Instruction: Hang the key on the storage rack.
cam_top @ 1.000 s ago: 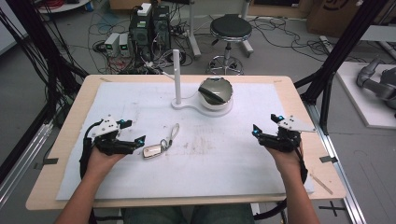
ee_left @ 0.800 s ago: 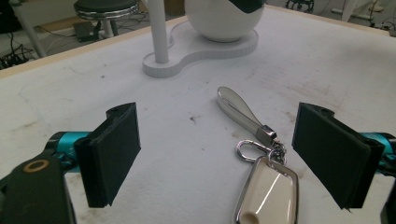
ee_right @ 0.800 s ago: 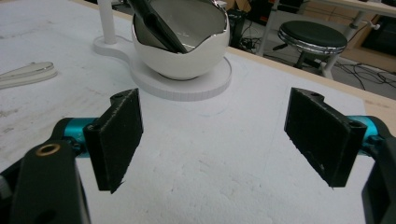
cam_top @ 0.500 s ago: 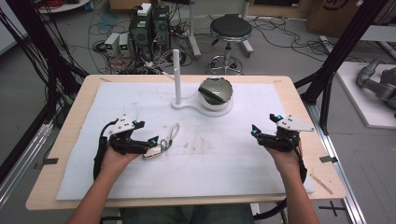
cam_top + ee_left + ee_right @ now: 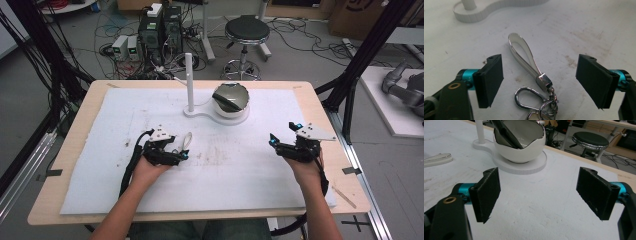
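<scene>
With the keychain strap (image 5: 524,55) lying between my left gripper (image 5: 539,80) pads, its long axis running up-frame from the metal clasp (image 5: 544,81), I'm closing the still-spread jaws; the right gripper (image 5: 539,195), well apart, is hanging open.

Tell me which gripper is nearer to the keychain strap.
Left. The left gripper has the strap lying between its open jaws, which have just been closing, without touching it. The right gripper is far across the table.

Both grippers (image 5: 185,155) (image 5: 272,141) wide-jawed, low
</scene>
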Demonstrator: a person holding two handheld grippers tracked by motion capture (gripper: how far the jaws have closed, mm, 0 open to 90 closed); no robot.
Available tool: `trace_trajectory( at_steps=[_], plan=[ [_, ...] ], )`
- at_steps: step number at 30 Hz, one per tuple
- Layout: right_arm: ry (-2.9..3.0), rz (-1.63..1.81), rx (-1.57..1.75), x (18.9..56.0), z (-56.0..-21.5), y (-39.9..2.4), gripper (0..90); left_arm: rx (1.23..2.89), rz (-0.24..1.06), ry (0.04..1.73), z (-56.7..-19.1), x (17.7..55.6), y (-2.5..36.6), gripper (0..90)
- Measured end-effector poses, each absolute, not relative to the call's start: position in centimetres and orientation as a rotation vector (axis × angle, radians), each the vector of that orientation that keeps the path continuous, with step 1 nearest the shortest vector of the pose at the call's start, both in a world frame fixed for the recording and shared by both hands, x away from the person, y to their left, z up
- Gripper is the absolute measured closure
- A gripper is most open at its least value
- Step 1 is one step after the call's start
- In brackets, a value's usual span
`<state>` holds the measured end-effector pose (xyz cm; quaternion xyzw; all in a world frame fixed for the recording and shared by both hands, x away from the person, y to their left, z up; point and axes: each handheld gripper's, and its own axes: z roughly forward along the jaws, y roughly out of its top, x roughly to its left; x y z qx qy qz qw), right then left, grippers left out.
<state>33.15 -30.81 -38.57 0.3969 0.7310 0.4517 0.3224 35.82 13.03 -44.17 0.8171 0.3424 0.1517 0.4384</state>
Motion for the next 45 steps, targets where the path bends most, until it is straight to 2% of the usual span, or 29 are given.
trace_trajectory(
  at_steps=[3, 4, 5, 6, 9, 10, 11, 12, 13, 20, 29, 32, 42, 45],
  plan=[
    [1.926, 1.18, 1.043, 33.2, -38.6, -30.8, 20.0, 2.098, 0.396, 0.878, -44.8, 36.1, 12.7, 30.9],
    [1.927, 1.175, 1.039, 33.3, -38.7, -30.7, 20.0, 2.113, 0.401, 0.897, -45.0, 36.2, 12.6, 39.2],
    [1.927, 1.175, 1.039, 33.3, -38.7, -30.7, 20.0, 2.12, 0.407, 0.904, -45.0, 36.2, 12.5, 39.2],
    [1.93, 1.172, 1.043, 33.4, -38.7, -30.7, 19.9, 2.128, 0.43, 0.913, -44.9, 36.2, 12.3, 46.9],
    [1.93, 1.169, 1.047, 33.4, -38.8, -30.7, 20.0, 2.141, 0.43, 0.902, -44.8, 36.0, 12.2, 52.2],
    [1.931, 1.167, 1.046, 33.4, -38.8, -30.7, 20.0, 2.146, 0.432, 0.888, -44.8, 35.8, 12.0, 61.8],
    [1.931, 1.167, 1.046, 33.4, -38.8, -30.7, 20.0, 2.153, 0.432, 0.87, -44.8, 35.7, 11.9, 61.8],
    [1.929, 1.168, 1.048, 33.4, -38.8, -30.7, 20.0, 2.167, 0.43, 0.849, -44.7, 35.5, 11.7, 67.6],
    [1.929, 1.17, 1.043, 33.3, -38.7, -30.7, 20.0, 2.168, 0.422, 0.844, -44.7, 35.4, 11.6, 80.5],
    [1.934, 1.171, 1.037, 33.2, -38.7, -30.6, 20.0, 2.166, 0.434, 0.843, -44.4, 35.3, 11.7, 81.3],
    [1.931, 1.183, 1.032, 33.3, -38.5, -30.3, 20.0, 2.008, 0.415, 0.811, -41.7, 35.9, 14.4, 81.3],
    [1.934, 1.187, 1.016, 33.3, -38.4, -30.0, 19.9, 1.906, 0.443, 0.792, -39.5, 36.1, 15.6, 81.3],
    [1.941, 1.197, 1.008, 33.3, -38.2, -29.5, 20.0, 1.781, 0.63, 0.706, -34.4, 36.4, 15.9, 81.3],
    [1.944, 1.201, 1.004, 33.2, -38.1, -29.4, 20.0, 1.742, 0.645, 0.712, -33.3, 36.8, 15.7, 81.3]
  ],
)
